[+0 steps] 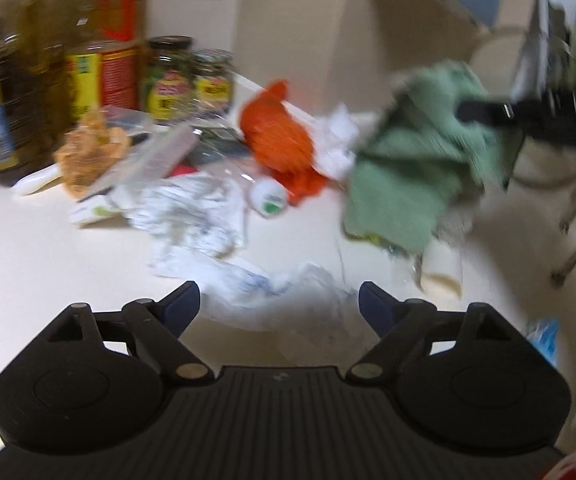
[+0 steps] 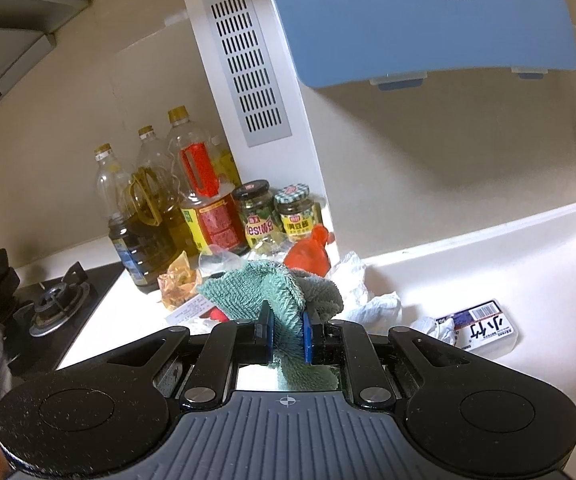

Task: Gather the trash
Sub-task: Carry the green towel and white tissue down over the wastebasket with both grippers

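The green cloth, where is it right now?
The green cloth is clamped in the right gripper, lifted above the countertop, just in front of the orange bag and crumpled paper towels.

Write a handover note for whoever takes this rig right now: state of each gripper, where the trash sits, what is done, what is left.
Left gripper: jaws open, nothing between them, over crumpled white paper on the counter.
Right gripper: jaws shut on the green cloth, lifted clear of the counter.
Trash all on the counter: orange bag, yellowish wrapper, more white tissue near the wall, small labelled box to the right.
Done: nothing visibly collected; no bin in view.
Left: pick up the paper, bag, wrapper and box. Leave the oil bottles and jars.
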